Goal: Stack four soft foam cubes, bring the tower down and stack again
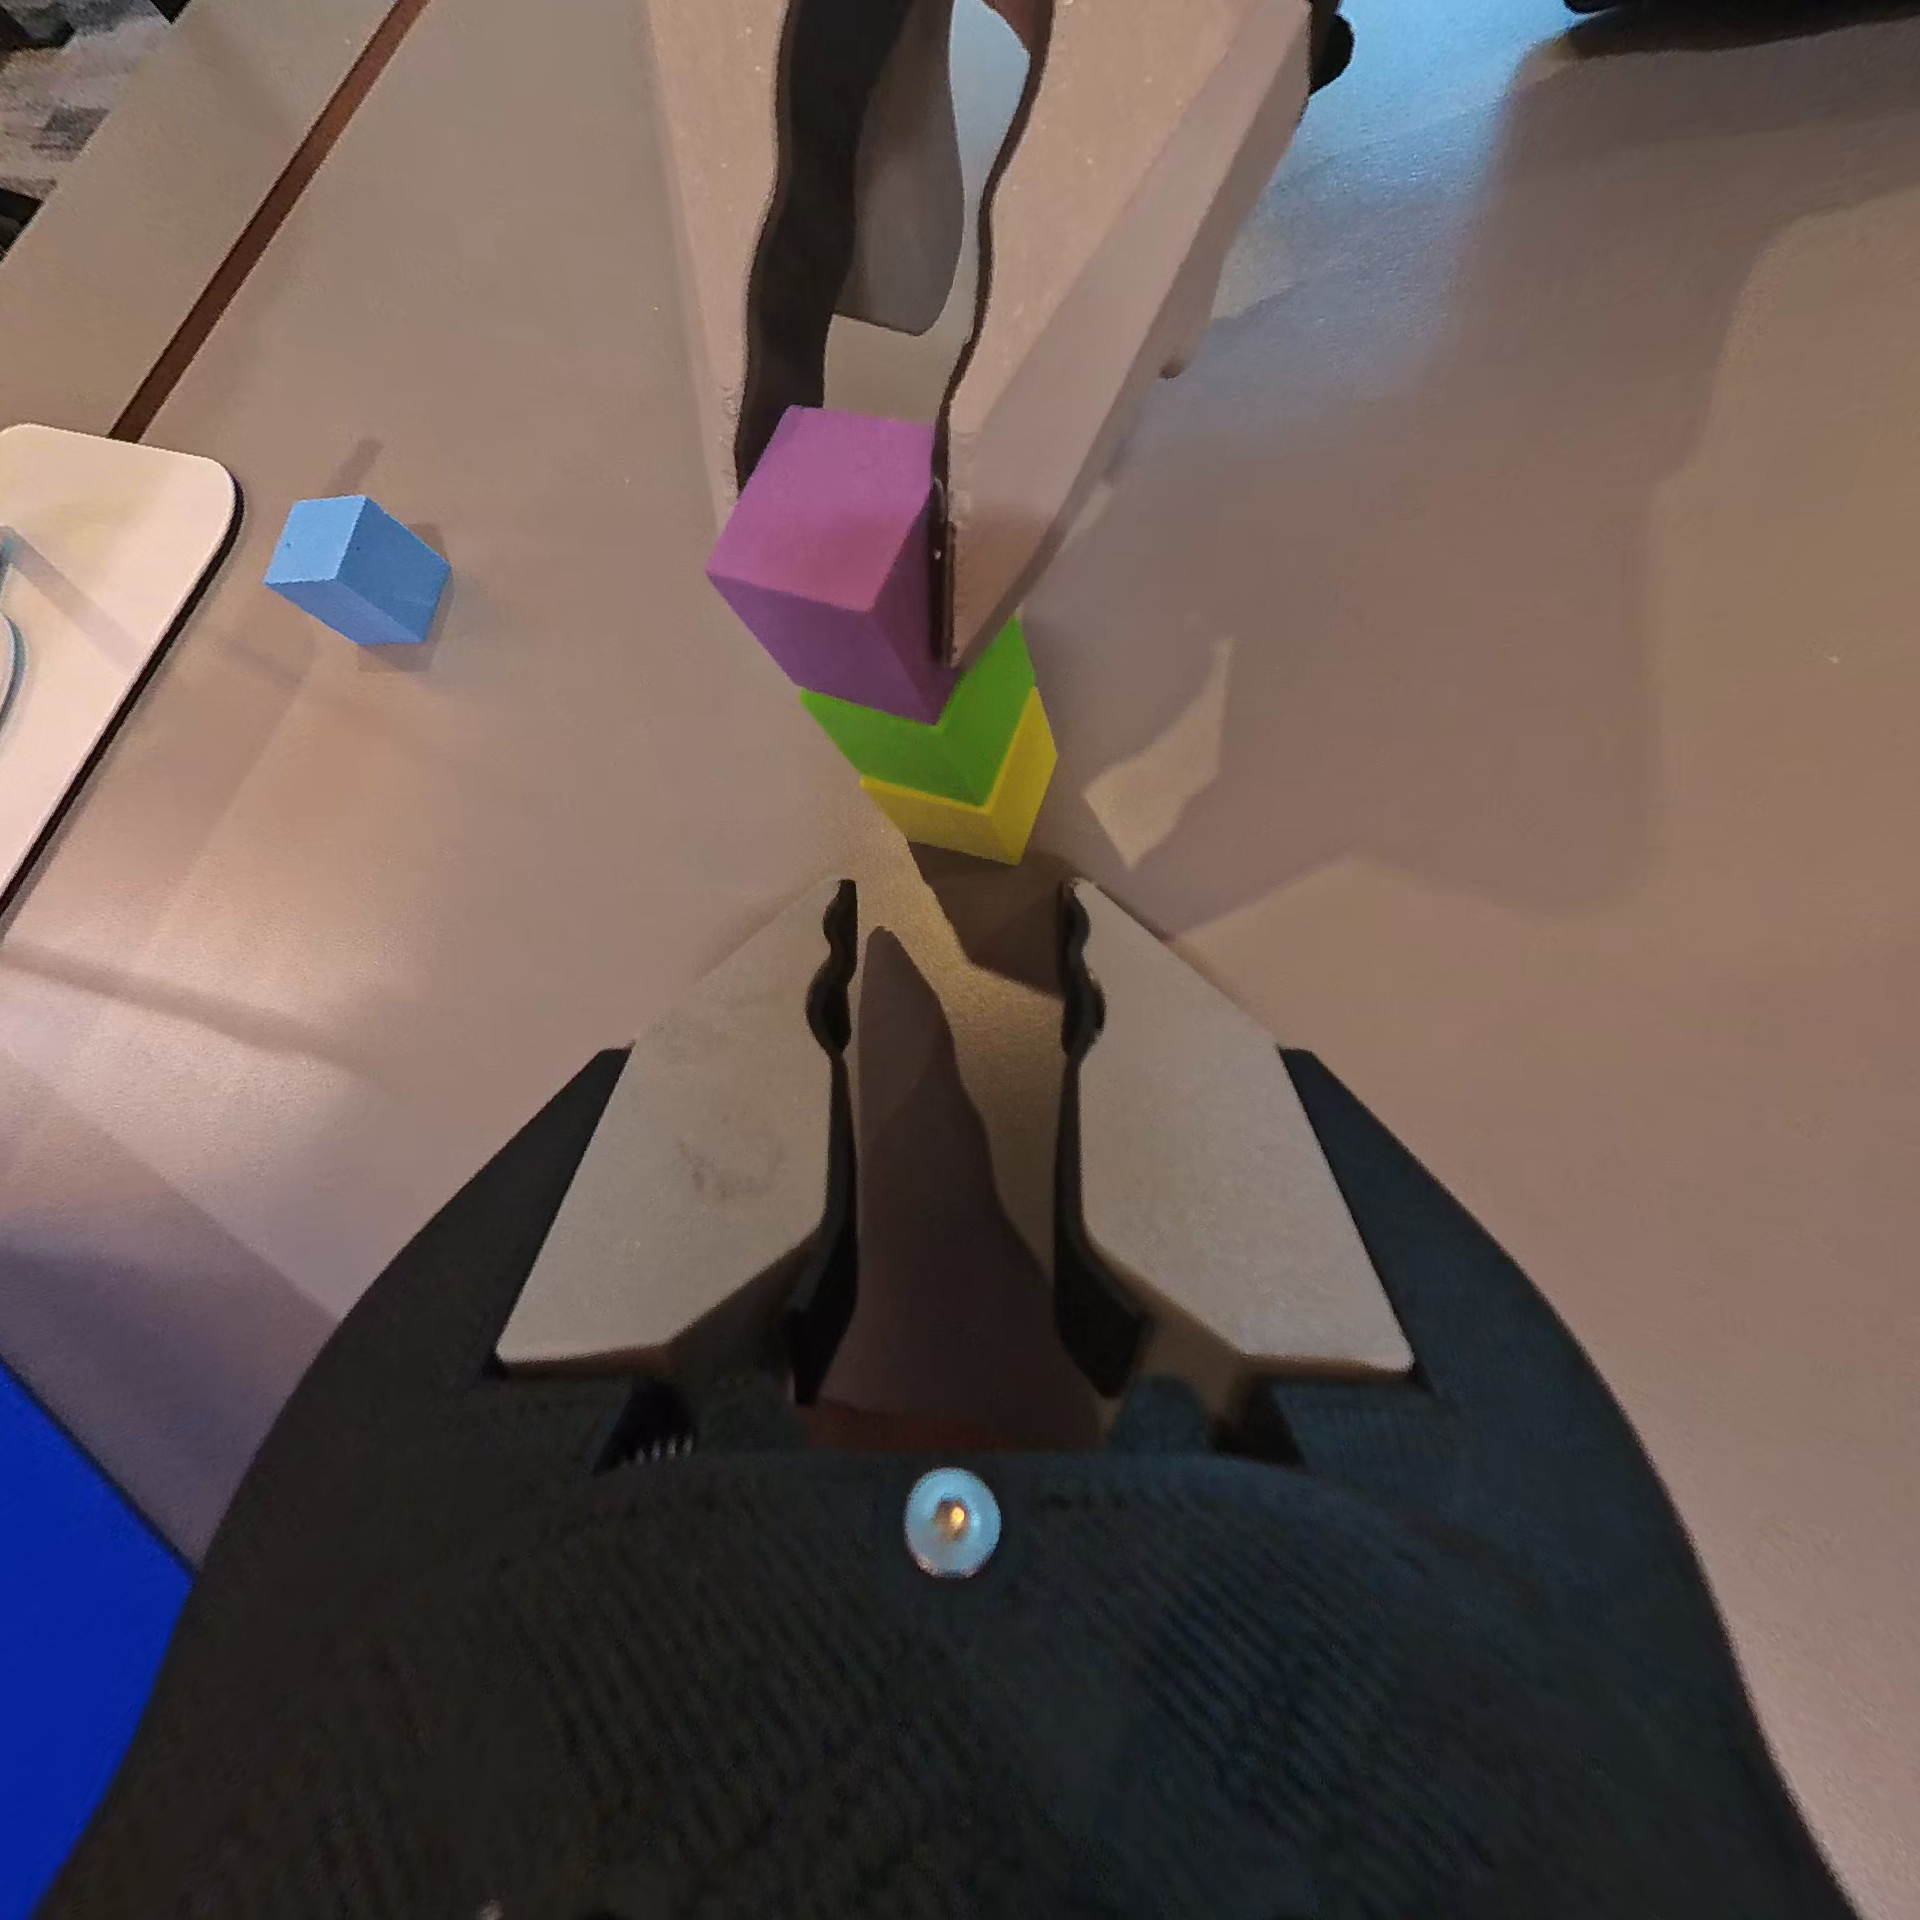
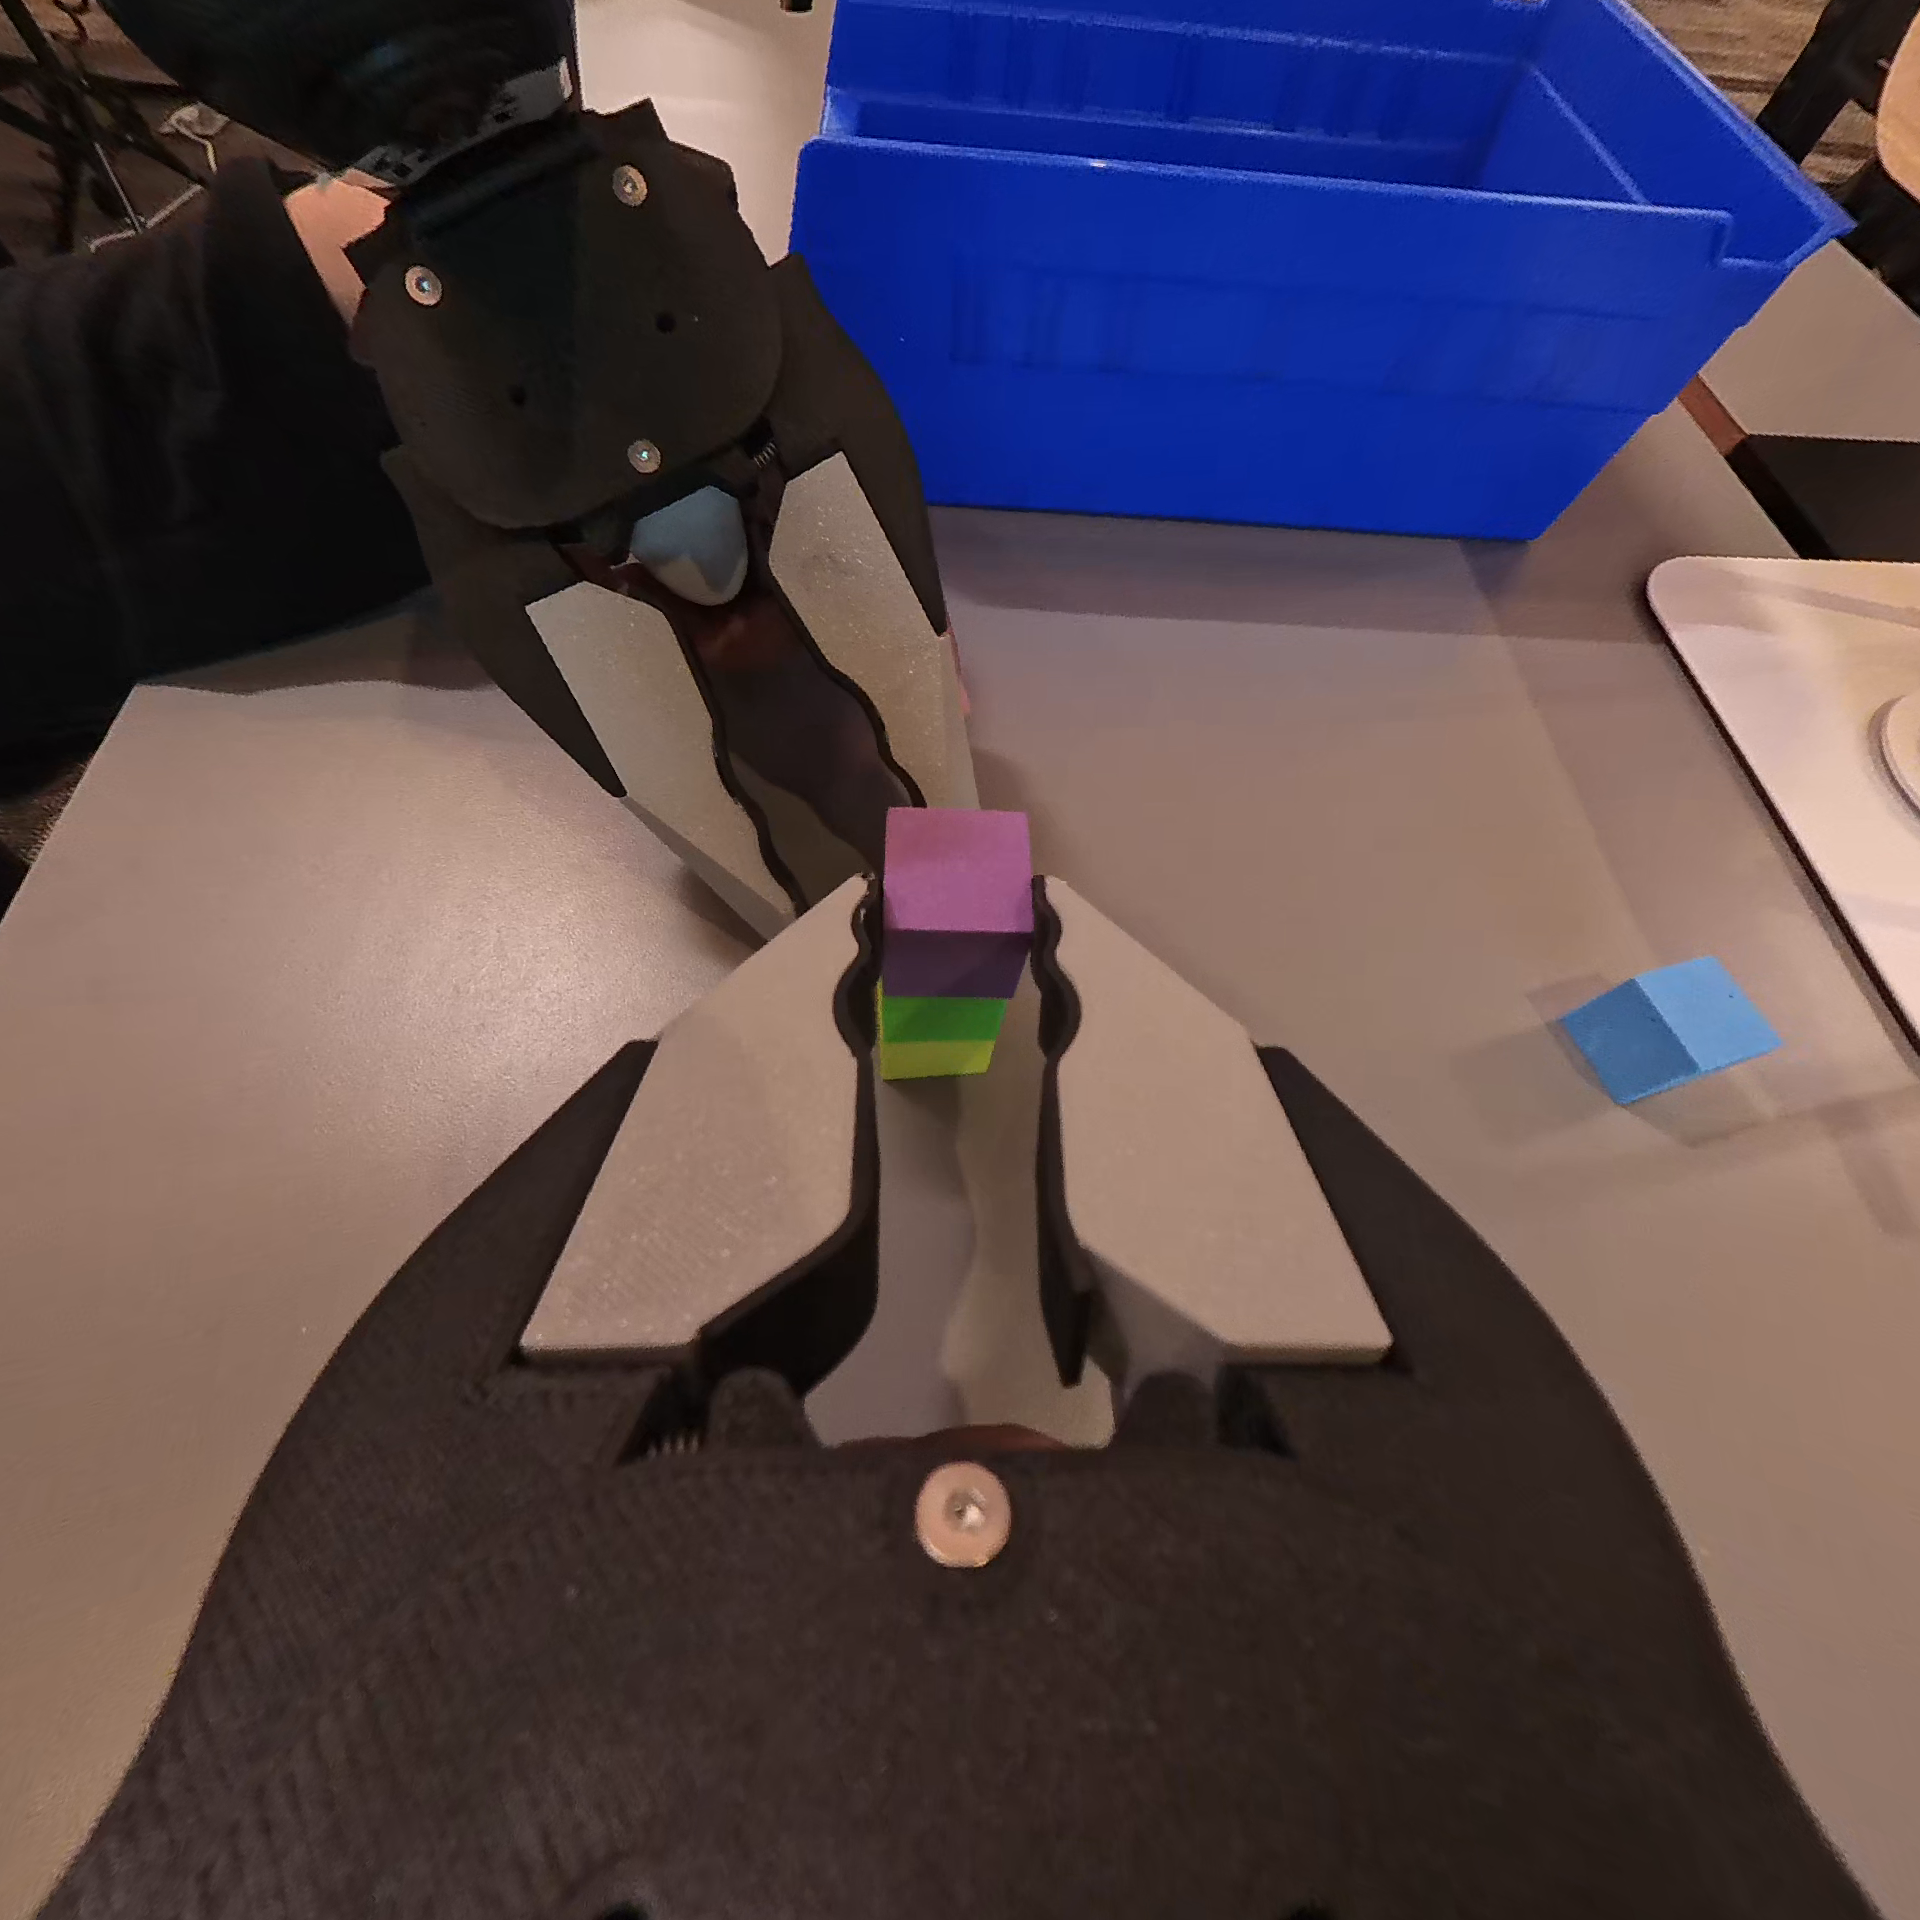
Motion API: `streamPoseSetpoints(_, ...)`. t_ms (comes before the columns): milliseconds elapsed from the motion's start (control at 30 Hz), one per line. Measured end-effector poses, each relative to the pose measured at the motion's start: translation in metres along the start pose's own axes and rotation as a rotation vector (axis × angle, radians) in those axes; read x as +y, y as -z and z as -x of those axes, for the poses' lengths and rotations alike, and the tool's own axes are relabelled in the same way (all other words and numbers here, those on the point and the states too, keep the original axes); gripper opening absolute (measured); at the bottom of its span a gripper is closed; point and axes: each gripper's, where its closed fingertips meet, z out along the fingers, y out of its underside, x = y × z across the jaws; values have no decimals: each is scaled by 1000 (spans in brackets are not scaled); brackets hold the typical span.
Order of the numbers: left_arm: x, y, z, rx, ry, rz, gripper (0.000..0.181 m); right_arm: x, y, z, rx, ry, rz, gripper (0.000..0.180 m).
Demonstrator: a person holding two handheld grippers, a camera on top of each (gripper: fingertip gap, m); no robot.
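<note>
Right wrist view: right gripper clamps purple cube | left gripper parted, empty

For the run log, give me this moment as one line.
stack: yellow cube bottom, green cube, purple cube top | right gripper: shut on purple cube | left gripper: open, empty | blue cube: table, unstacked

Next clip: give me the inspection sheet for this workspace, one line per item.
Surface: grey table, bare around the stack.
Job's things: purple cube on green cube on yellow cube; blue cube apart.
Clutter: blue bin; pale tray.
Grippers: right tongs flank the purple cube, grip uncertain; left tongs open, empty.
Cables: nothing seen.
Surroundings: dark sleeve behind left tongs.
</note>
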Motion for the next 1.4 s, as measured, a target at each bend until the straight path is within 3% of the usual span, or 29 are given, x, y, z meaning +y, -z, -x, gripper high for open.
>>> streamPoseSetpoints(400, 0, 0, 0, -2, -1, 0, 37, 1, -1, 1, -11, -9, -6, 26)
streamPoseSetpoints(533, 0, 0, 0, -3, -1, 0, 37, 2, -1, 2, -25, -12, -14, 36)
streamPoseSetpoints(733, 0, 0, 0, -3, 2, 1, 37, -17, 15, -6, -27, -53, -157, 43)
streamPoseSetpoints(867, 0, 0, 0, -4, 1, 1, 37, -18, 35, -55, 202, -134, -243, 45)
streamPoseSetpoints(1033, 0, 0, 0, -5, -2, 0, 36, 33, 45, -130, 568, -230, -88, 44)
streamPoseSetpoints(1133, 0, 0, 0, -3, 5, 0, 37, 50, 28, -154, 585, -301, 18, 45)
streamPoseSetpoints(1400, 0, 0, 1, -6, 6, 0, 38, 44, -14, -181, 615, -377, 103, 54)
